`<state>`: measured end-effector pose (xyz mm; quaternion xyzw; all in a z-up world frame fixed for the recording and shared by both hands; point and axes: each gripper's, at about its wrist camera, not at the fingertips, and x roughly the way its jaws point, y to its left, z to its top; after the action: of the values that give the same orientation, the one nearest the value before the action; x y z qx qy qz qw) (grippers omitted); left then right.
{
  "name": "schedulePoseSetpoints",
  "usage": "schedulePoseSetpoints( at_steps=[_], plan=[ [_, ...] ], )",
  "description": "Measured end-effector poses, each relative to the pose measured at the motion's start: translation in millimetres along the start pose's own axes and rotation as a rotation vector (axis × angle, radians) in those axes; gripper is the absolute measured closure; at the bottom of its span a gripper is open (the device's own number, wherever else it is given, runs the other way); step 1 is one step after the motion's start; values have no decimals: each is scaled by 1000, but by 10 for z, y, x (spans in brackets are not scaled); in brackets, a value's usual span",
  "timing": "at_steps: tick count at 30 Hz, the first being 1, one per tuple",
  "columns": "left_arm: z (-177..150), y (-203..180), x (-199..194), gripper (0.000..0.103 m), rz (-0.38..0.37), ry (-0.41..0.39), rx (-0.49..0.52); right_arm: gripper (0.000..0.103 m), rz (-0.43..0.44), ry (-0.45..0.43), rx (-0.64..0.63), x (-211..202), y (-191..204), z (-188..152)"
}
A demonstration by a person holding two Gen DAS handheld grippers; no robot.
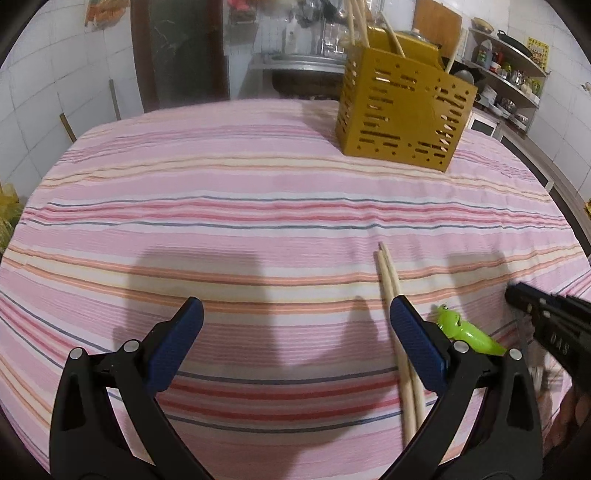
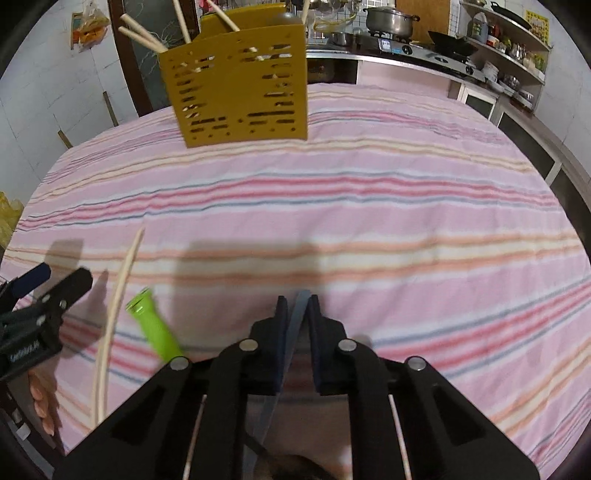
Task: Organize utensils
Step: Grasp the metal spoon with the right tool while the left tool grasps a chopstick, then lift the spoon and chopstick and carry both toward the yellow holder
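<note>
A: Left gripper [image 1: 295, 332] state?

B: Jaws spread wide, nothing between the blue pads [image 1: 417, 343]. It hangs low over the striped cloth [image 1: 221, 206].

A: Chopsticks?

B: One pair [image 1: 397, 332] lies flat on the cloth, side by side, running under the left gripper's right finger. Tips point forward, away from the gripper. Whether the finger touches them, I cannot tell.

A: The green item?

B: Green handle [image 1: 465, 332], just right of that same finger, beside the chopsticks. In the right wrist view it [image 2: 153, 325] lies forward-left of the right gripper, between the chopsticks [image 2: 114, 314] and the gripper's left finger.

A: Right gripper [image 2: 297, 306]?

B: Jaws nearly together, clamped on a thin grey-blue blade [image 2: 295, 317] that stands edge-on between the pads and sticks out slightly past the tips. The frame is blurred; I cannot tell what kind of utensil it is.

A: Holder?

B: Yellow slotted holder [image 2: 240, 92], upright on the far part of the cloth, well ahead of both grippers: forward-right of the left one [image 1: 402, 114], forward-left of the right one. Several chopsticks [image 2: 142, 33] already stand in it, leaning out over the rim.

A: Grippers relative to each other?

B: The left one shows at the right view's left edge [image 2: 48, 295], near the chopsticks.
</note>
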<state>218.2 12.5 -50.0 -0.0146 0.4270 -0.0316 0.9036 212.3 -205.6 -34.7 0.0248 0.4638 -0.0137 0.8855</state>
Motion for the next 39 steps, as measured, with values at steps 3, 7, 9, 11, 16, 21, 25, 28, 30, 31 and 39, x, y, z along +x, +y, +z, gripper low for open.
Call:
schedulePoseSetpoints(
  at_steps=[3,7,9,11,16,21,25,28,30,31,39],
  plan=[
    [-7,-92,70,5,5,19,15,91,1,-5,-4,45,-74,68],
    [-31,-177,145,5,28,40,50,91,11,-11,-15,59,-99,89],
    [-27,-176,151,5,32,41,49,91,17,-19,-11,68,-112,76],
    [-29,-160,149,5,31,43,43,91,19,-24,-11,69,-117,67],
    [-12,-232,203,8,52,61,67,91,21,-21,-3,70,-122,80],
    [59,-378,226,30,36,69,60,91,10,-3,8,96,-116,122],
    [122,-506,229,58,1,85,64,91,13,9,28,102,-135,146],
    [131,-591,230,76,-16,95,73,91,10,7,27,99,-131,138],
    [119,-617,229,83,-15,92,74,92,7,1,26,104,-123,129],
    [112,-624,229,84,-14,90,72,92,7,-4,30,106,-126,122],
    [121,-581,265,99,-30,61,37,93,-9,-39,32,92,-94,113]
  ],
)
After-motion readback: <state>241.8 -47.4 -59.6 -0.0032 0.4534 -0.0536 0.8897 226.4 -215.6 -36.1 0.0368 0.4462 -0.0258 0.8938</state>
